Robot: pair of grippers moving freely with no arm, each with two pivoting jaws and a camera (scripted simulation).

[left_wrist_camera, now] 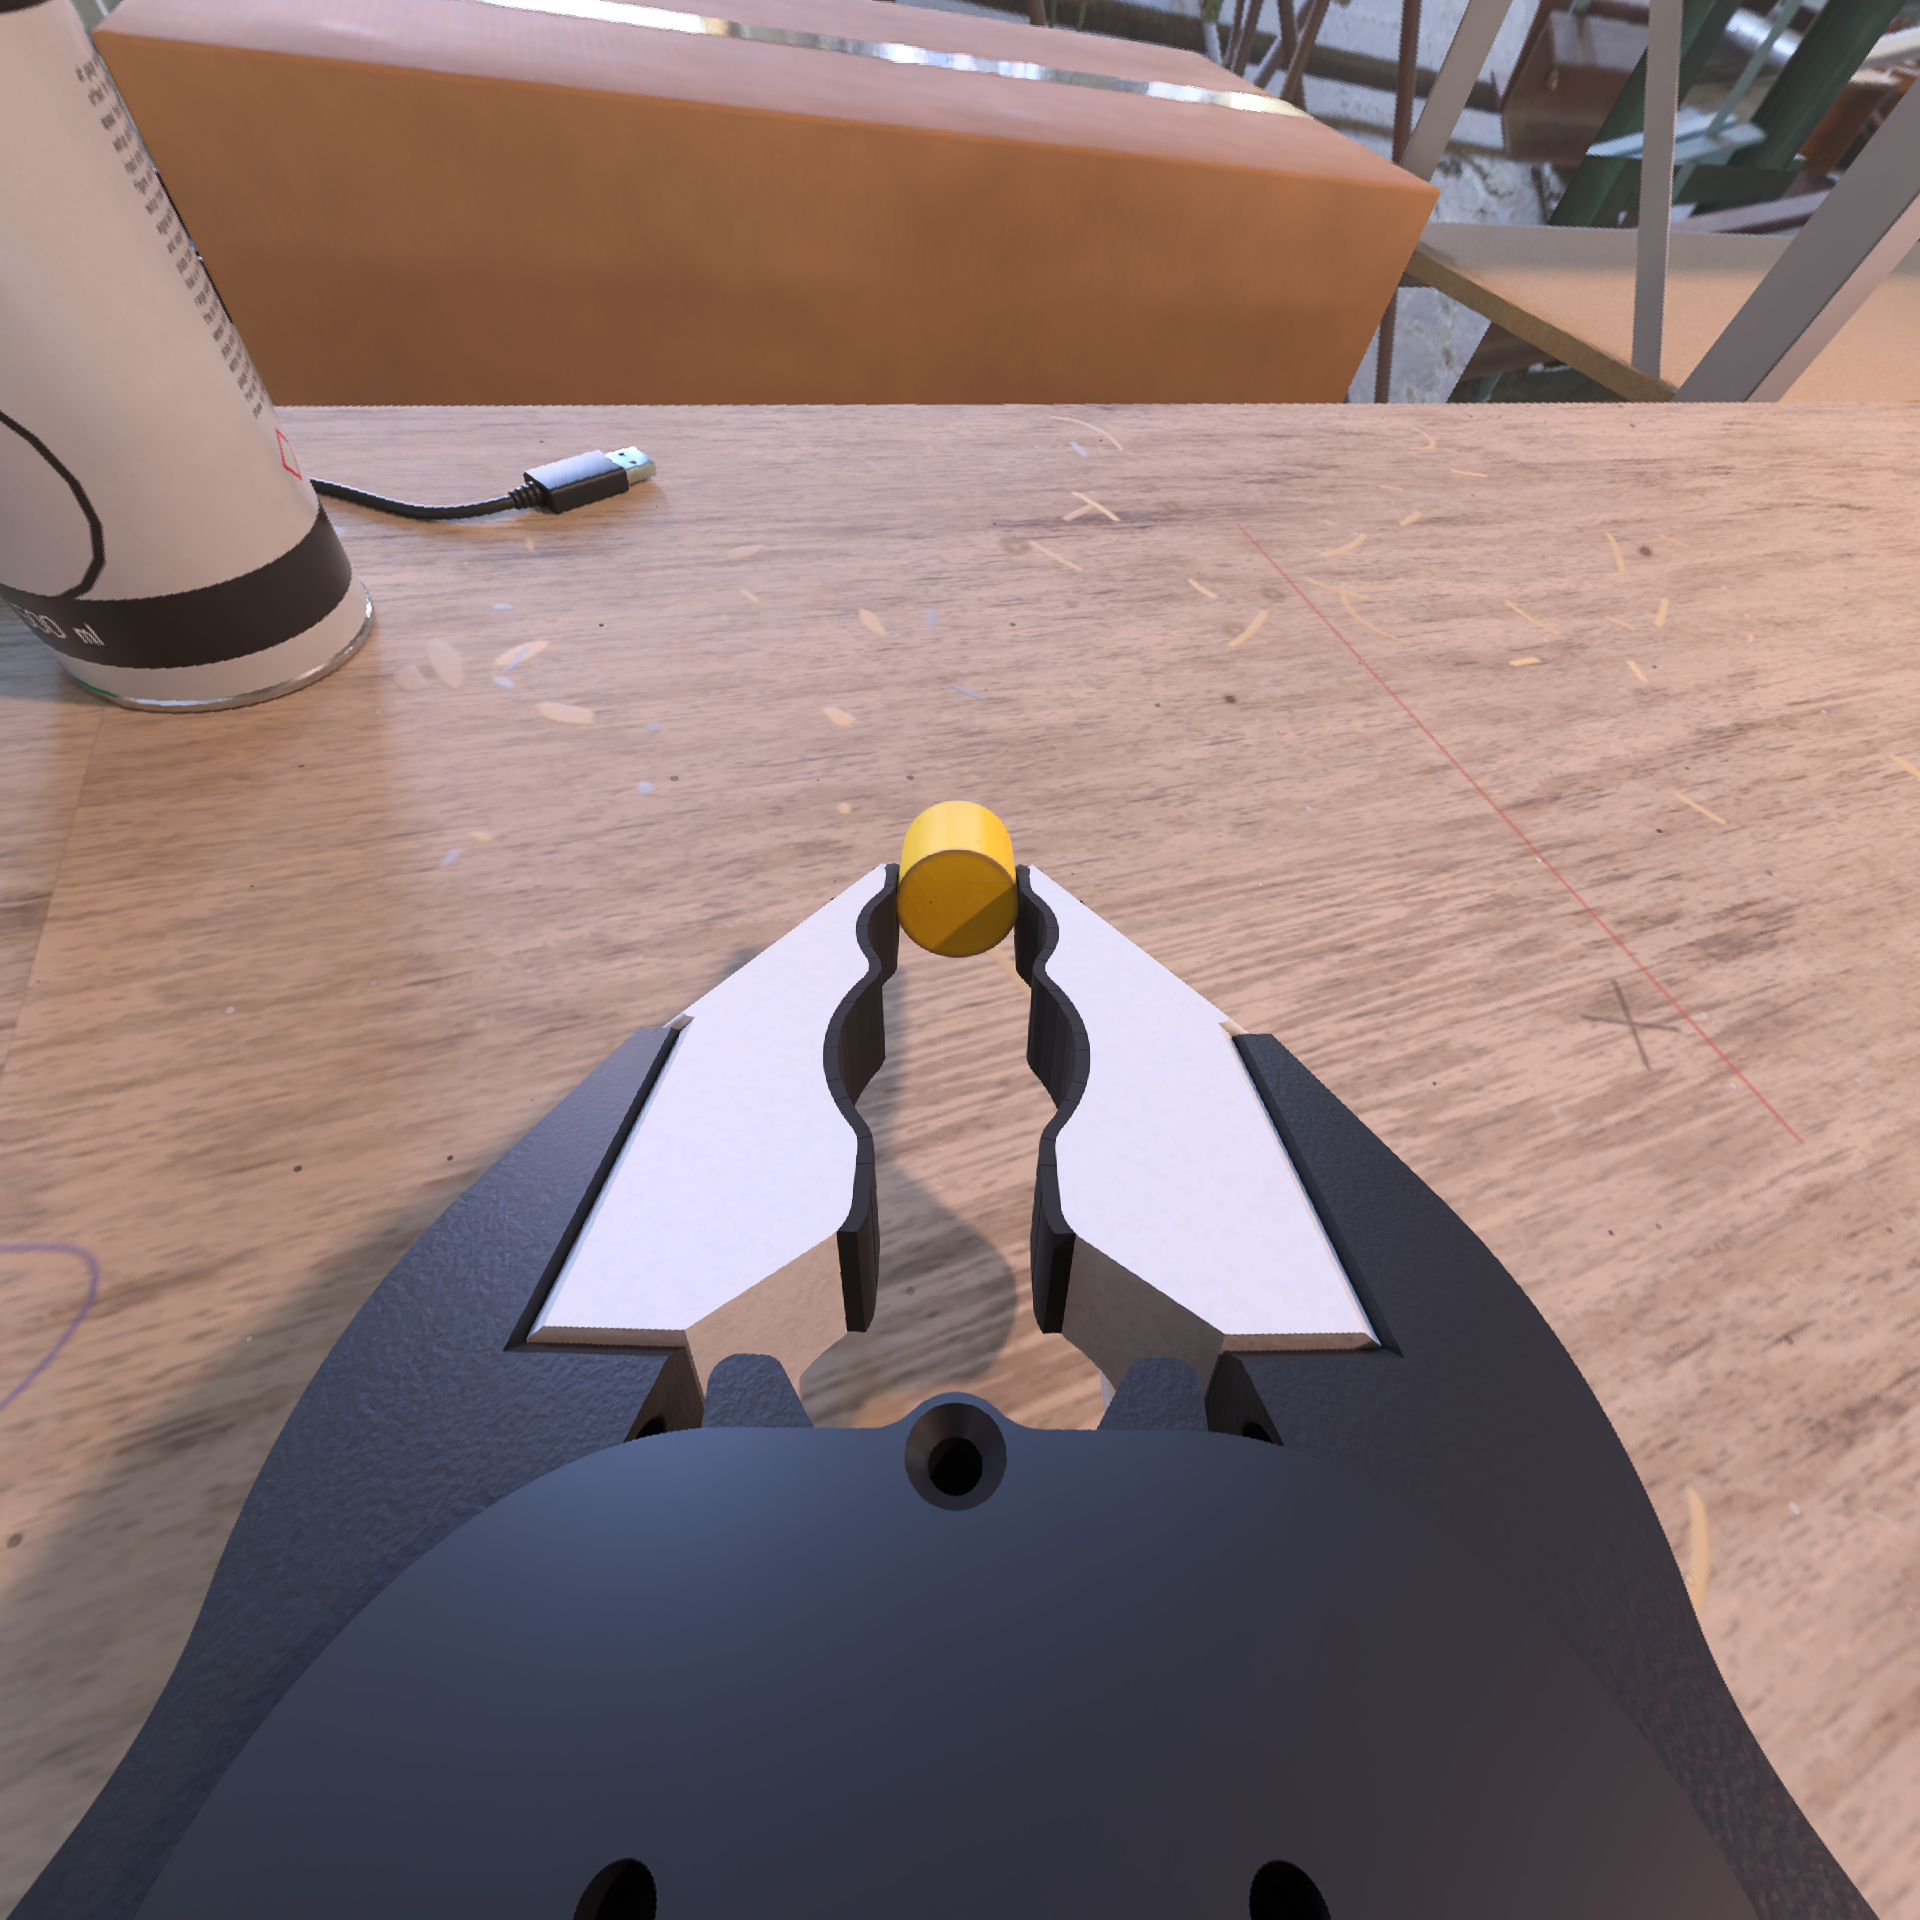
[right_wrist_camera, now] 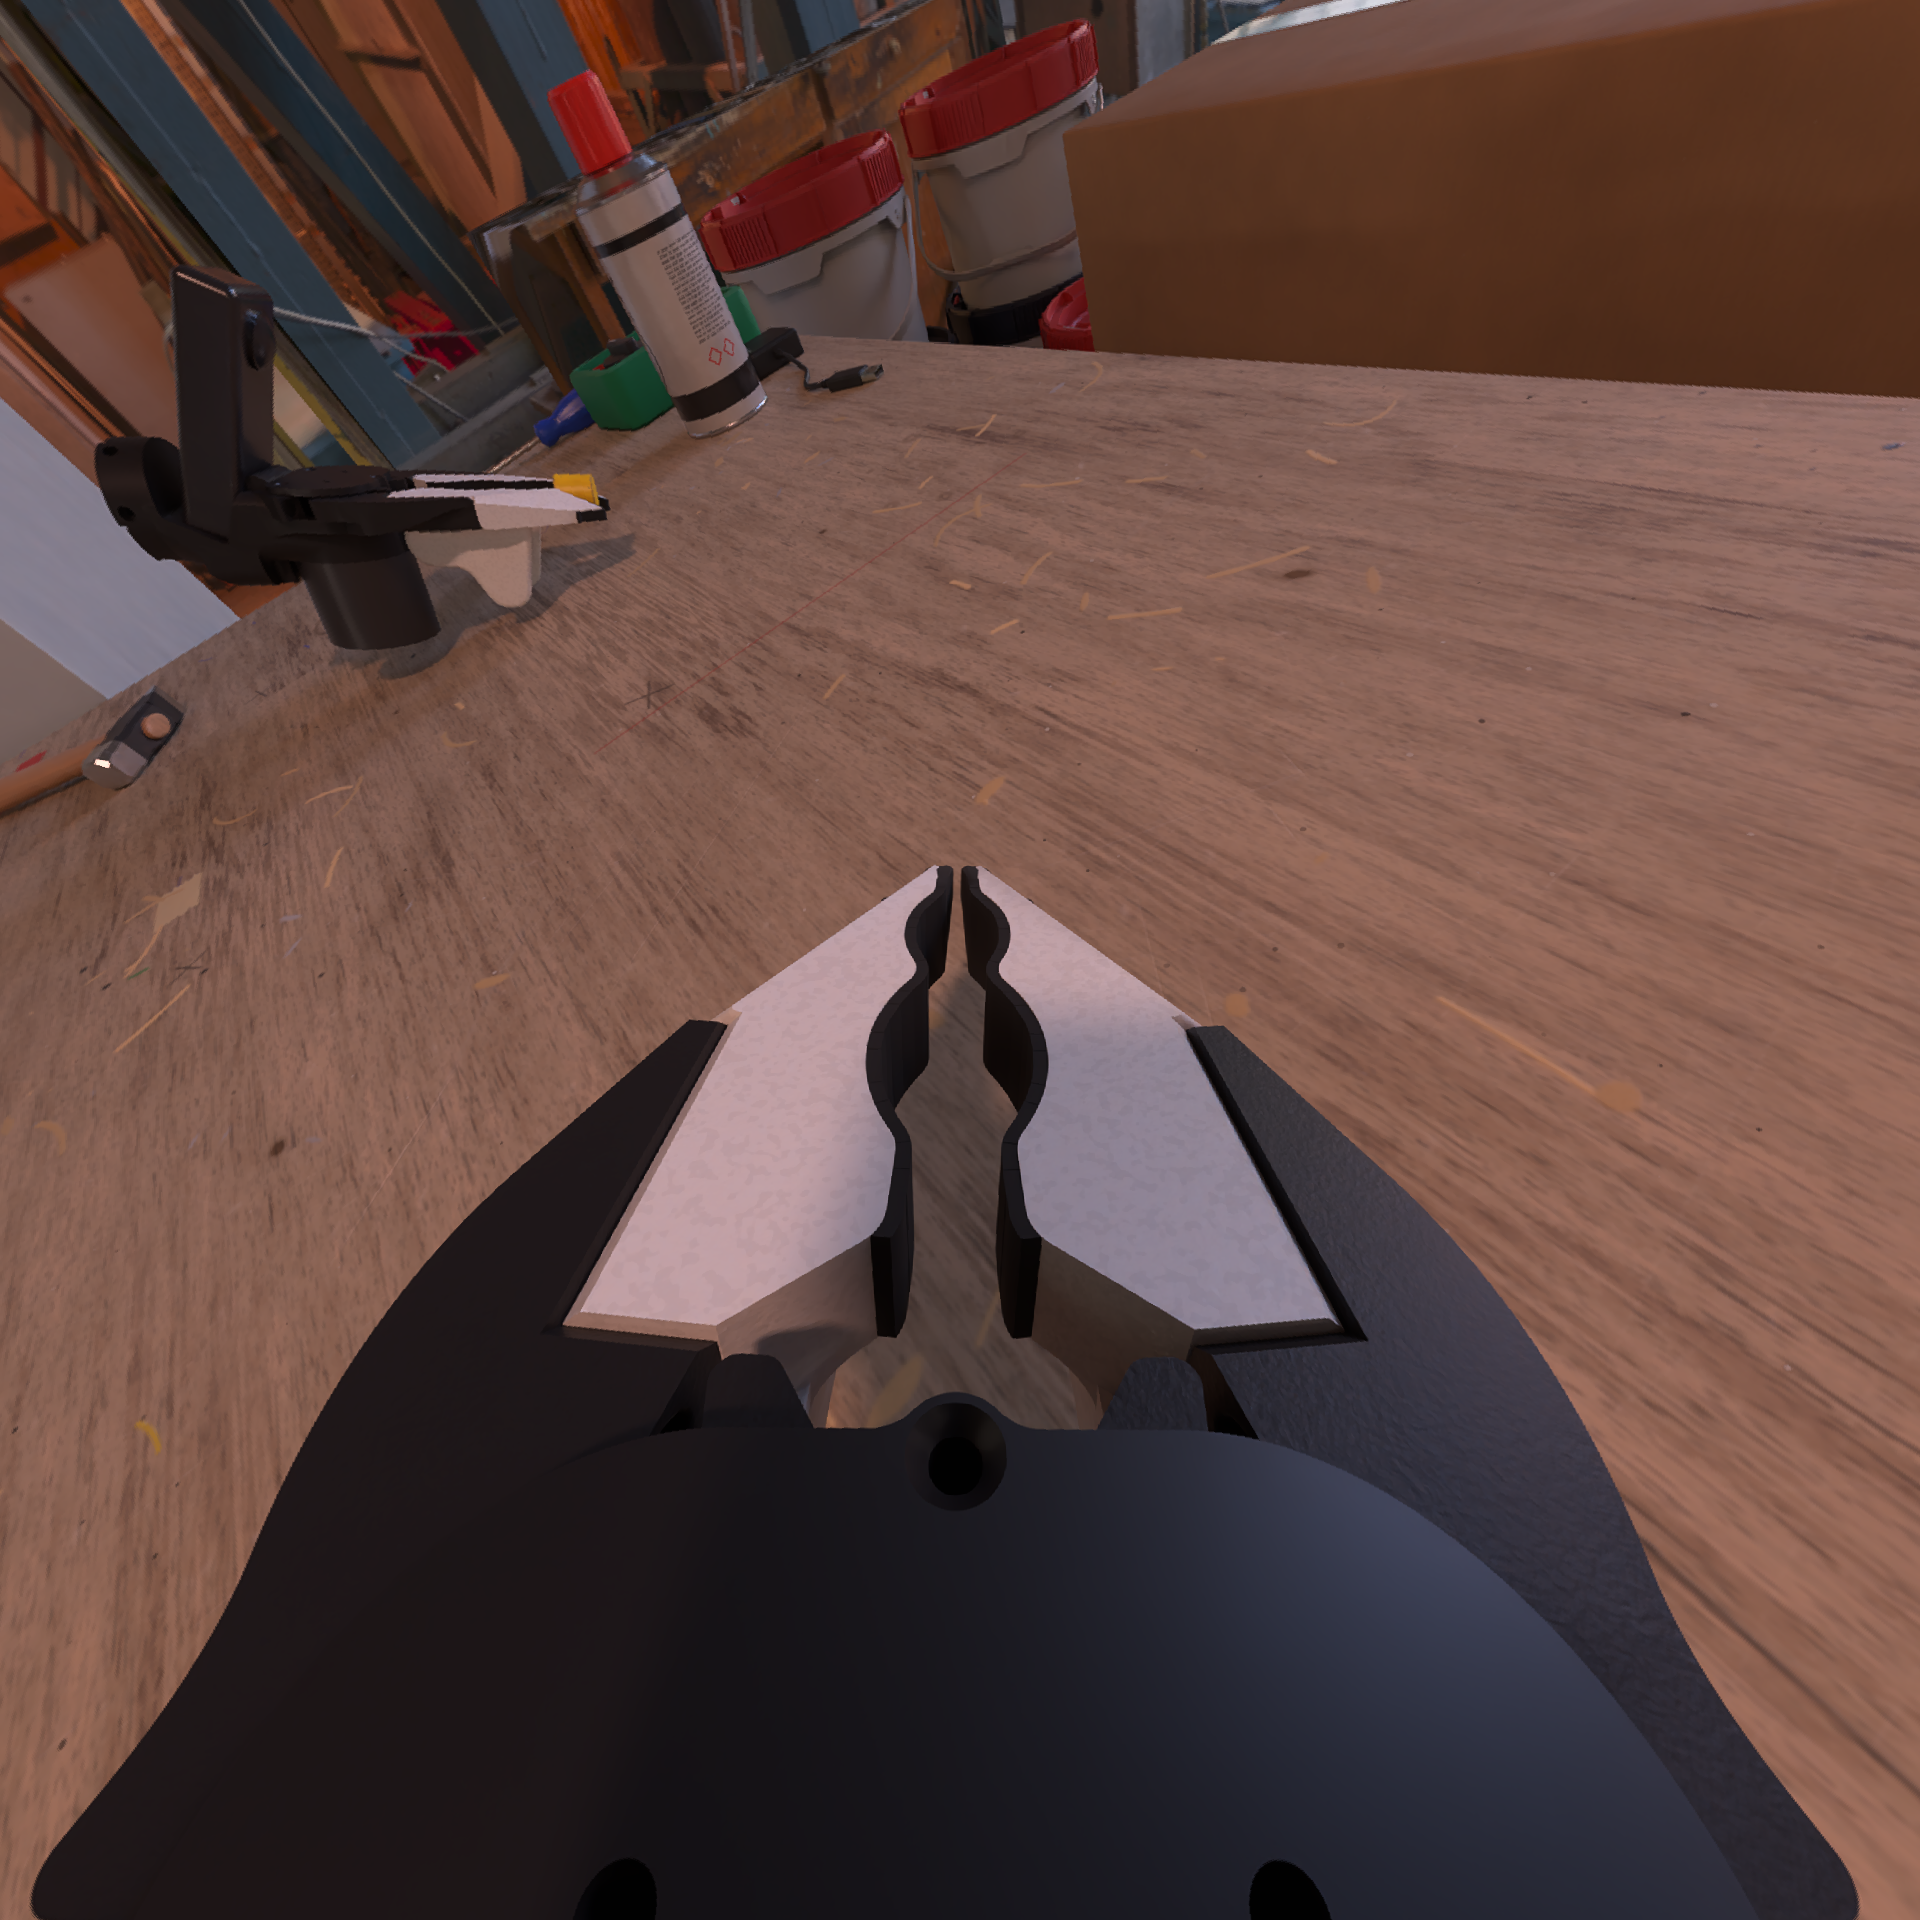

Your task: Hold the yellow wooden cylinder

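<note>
The yellow wooden cylinder (left_wrist_camera: 957,881) is short and lies with its axis along my fingers, clamped between the tips of my left gripper (left_wrist_camera: 957,904), above the wooden table. In the right wrist view the same left gripper (right_wrist_camera: 582,499) shows far off at the left, holding the yellow cylinder (right_wrist_camera: 575,484) a little above the table. My right gripper (right_wrist_camera: 956,878) is shut and empty, its tips almost touching, low over the bare table.
A white spray can (left_wrist_camera: 156,416) stands at the left, also in the right wrist view (right_wrist_camera: 665,270). A black USB cable (left_wrist_camera: 561,486) lies beside it. A large cardboard box (left_wrist_camera: 790,218) stands at the back. A hammer (right_wrist_camera: 104,753) lies near the left edge.
</note>
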